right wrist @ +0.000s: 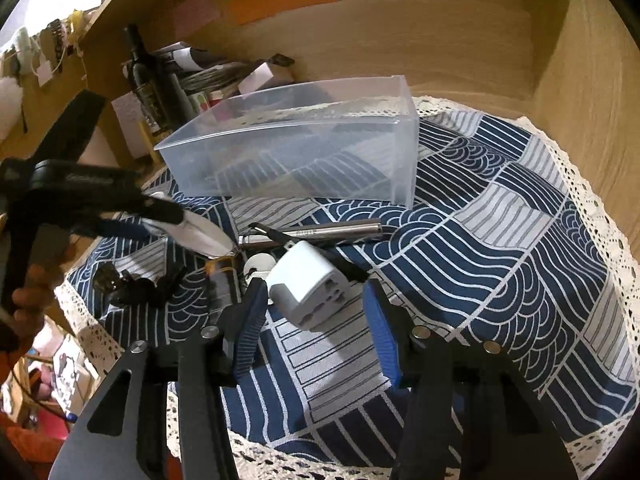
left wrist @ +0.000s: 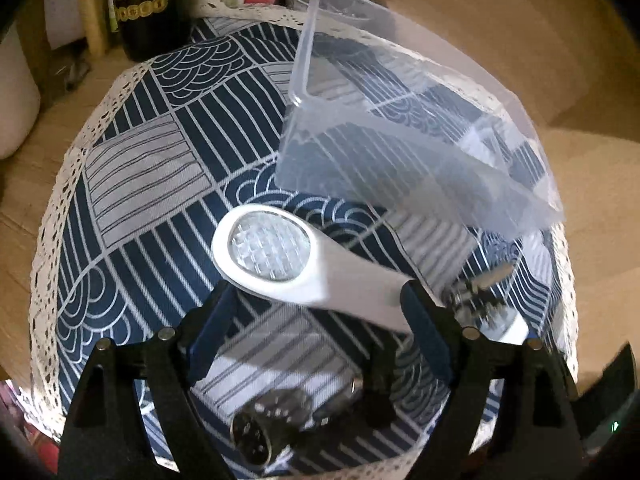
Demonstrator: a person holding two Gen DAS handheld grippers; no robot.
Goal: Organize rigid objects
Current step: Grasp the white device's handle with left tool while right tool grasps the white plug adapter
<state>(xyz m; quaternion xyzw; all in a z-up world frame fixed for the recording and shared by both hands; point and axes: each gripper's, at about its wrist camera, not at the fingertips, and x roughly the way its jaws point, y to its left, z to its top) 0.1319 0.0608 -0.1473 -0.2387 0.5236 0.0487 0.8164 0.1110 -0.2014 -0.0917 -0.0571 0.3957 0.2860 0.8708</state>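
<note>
- Left wrist view: the left gripper [left wrist: 318,292] has its fingers [left wrist: 212,340] spread wide, and a white magnifying glass [left wrist: 268,248] lies across the gap from one tip to the other
- The round lens end is at the left fingertip and the end of the handle meets the blue pad of the right finger. The magnifying glass hangs above the cloth with its shadow under it, so the fingers are pinching it along its length
- Beyond it and to the right is a clear plastic box [left wrist: 400,120], blurred in this view. Its near corner is close to the lens but does not touch it
- Under the gripper, a dark metal object [left wrist: 272,420] lies on the blue and white patterned cloth [left wrist: 140,220]. I cannot tell what it is
- A dark bottle [left wrist: 140,8] stands behind the cloth on the wooden table [left wrist: 24,208]
- Right wrist view: the right gripper [right wrist: 315,286] has its fingers [right wrist: 252,320] partly spread around a white plug adapter [right wrist: 308,292] that rests on the cloth
- The left pad is just beside the adapter, and a gap shows between the adapter and the right pad, so nothing is pinched
- A metal pen-shaped tool [right wrist: 320,234] lies behind the adapter, between it and the box, which stands upright on the cloth
- At the left edge a person's hand [right wrist: 28,300] holds the other gripper, and a small black object [right wrist: 120,284] lies on the cloth below it
</note>
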